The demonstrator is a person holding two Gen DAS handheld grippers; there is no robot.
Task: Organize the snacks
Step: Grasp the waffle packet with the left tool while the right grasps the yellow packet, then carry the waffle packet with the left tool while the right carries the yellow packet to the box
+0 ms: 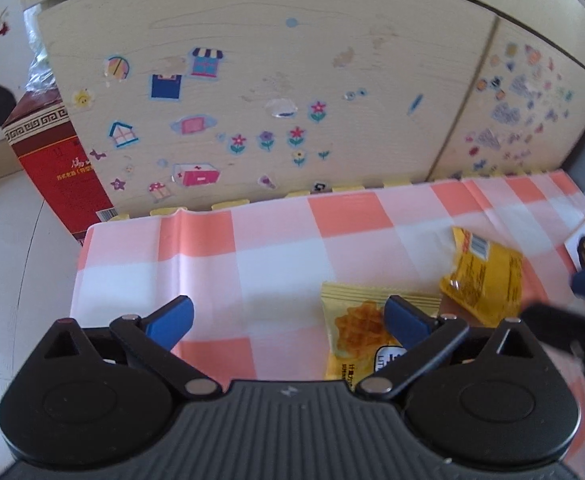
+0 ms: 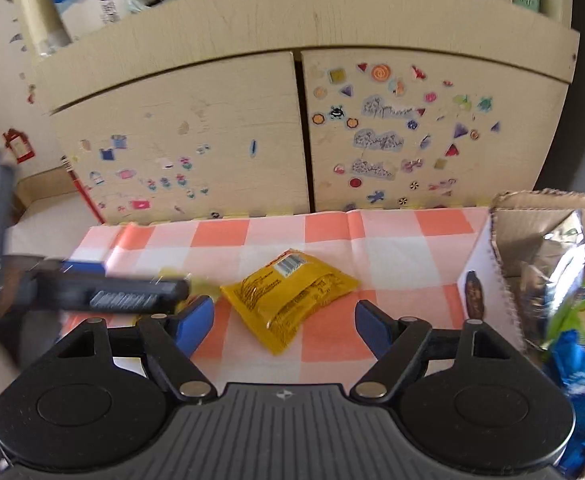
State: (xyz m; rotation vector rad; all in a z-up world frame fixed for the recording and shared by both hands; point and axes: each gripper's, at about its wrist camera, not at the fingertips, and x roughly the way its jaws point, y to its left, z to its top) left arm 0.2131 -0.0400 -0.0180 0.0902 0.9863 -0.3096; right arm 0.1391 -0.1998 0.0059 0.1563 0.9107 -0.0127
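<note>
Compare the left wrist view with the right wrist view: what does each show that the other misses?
Only the left wrist view shows the tall red carton standing left of the cloth, and the face of the pale yellow waffle snack packet under the open left tool.

Only the right wrist view shows the open cardboard box holding a silver foil bag, green and blue packets beside it, and the cluttered shelf above.

Both show the orange-and-white checked cloth, the deep yellow barcoded snack pouch, and the stickered cream cabinet doors.
</note>
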